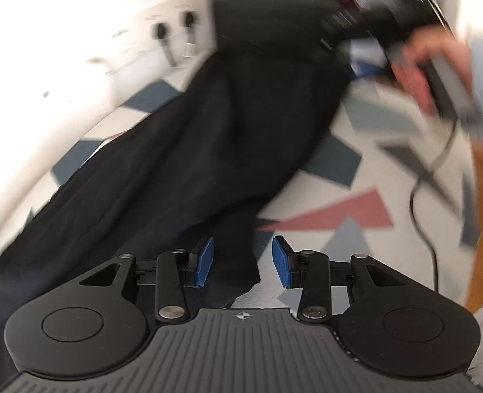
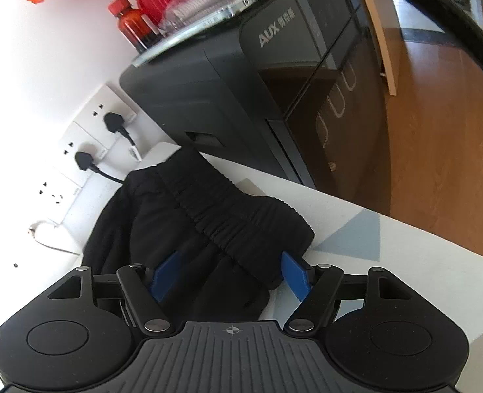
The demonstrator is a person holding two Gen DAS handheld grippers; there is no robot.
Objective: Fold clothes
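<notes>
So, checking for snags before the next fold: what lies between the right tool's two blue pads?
In the right wrist view, the black trousers, waistband end, lie between the right tool's open blue pads; nothing else.

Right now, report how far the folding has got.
Done: the black trousers lie lengthwise on the patterned table; whether already doubled is unclear. In hand: nothing gripped; the left hand-held gripper stands open over the leg end, the right hand-held gripper open astride the waistband. Left: the folds.

text: "AUX" | on: black cabinet (image 2: 228, 75), top front edge | beside it: small characters, unreadable | view: right wrist | left wrist view: nothing readable
</notes>
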